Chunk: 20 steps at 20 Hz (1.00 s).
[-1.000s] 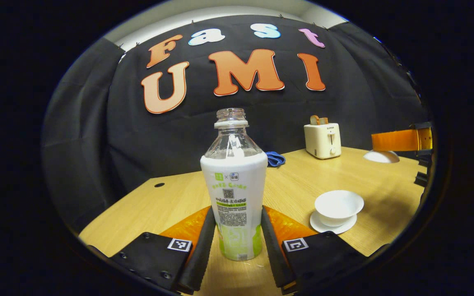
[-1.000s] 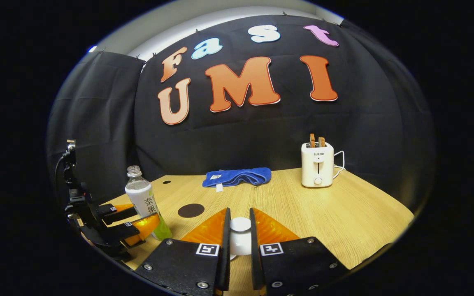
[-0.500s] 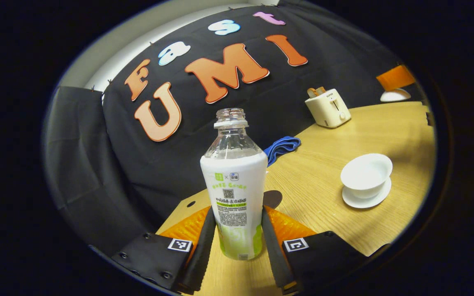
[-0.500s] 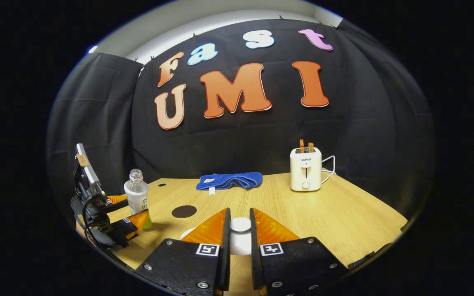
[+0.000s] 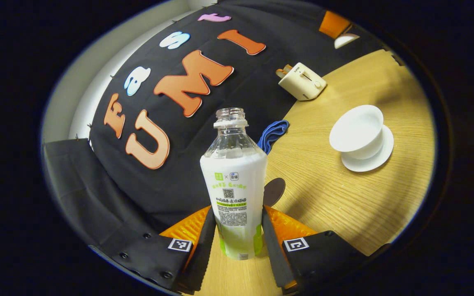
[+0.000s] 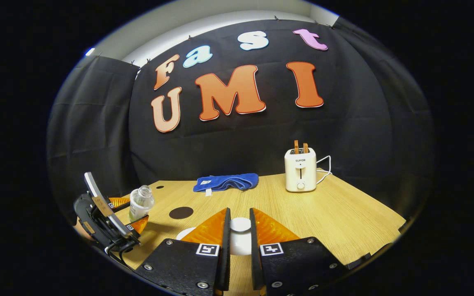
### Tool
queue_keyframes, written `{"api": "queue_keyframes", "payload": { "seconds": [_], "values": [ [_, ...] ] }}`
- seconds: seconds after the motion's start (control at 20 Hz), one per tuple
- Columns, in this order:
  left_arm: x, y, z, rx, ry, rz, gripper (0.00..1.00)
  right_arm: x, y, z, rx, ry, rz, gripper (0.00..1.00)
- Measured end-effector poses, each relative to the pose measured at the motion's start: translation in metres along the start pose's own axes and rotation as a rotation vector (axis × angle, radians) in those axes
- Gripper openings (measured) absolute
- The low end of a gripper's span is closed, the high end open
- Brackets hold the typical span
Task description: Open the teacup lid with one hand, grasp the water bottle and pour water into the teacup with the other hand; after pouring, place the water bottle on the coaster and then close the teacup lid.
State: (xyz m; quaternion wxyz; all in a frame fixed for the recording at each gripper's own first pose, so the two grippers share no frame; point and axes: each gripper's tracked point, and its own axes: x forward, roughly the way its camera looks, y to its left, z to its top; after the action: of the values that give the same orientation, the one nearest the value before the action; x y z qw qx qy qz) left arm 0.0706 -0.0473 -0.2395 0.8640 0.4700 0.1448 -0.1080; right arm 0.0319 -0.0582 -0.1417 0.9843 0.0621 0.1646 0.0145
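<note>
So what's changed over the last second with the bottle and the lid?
The left gripper has tipped the white-labelled clear plastic bottle toward the uncovered white porcelain teacup. The right gripper stayed shut on the white lid, raised a little. The dark round coaster stayed put.

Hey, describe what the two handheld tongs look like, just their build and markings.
Each set of tongs has black bolted blocks bearing small square black-and-white tags, and ribbed orange wedges behind its fingers: the left gripper and the right gripper match. Seen from the right gripper view, the left one also carries a black body with a thin cable.
</note>
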Motion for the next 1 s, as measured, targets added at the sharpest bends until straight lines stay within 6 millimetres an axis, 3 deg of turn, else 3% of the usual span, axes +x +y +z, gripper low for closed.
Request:
{"api": "queue_keyframes", "payload": {
  "seconds": [0.25,0.5,0.75,1.0],
  "values": [
    [-0.004,-0.007,0.021,0.239,-0.071,-0.015,0.65,-0.002,-0.007,-0.004,0.007,0.007,-0.01,0.22],
    [0.003,-0.022,0.023,0.37,-0.077,-0.055,0.65,-0.005,-0.014,-0.003,0.008,0.004,-0.018,0.22],
    [0.005,-0.015,0.022,0.529,-0.095,-0.055,0.68,-0.008,-0.02,-0.003,0.019,0.002,-0.03,0.22],
    [0.005,-0.004,0.026,0.669,-0.118,-0.034,0.65,-0.009,-0.017,-0.002,0.015,-0.001,-0.021,0.22]
  ]
}}
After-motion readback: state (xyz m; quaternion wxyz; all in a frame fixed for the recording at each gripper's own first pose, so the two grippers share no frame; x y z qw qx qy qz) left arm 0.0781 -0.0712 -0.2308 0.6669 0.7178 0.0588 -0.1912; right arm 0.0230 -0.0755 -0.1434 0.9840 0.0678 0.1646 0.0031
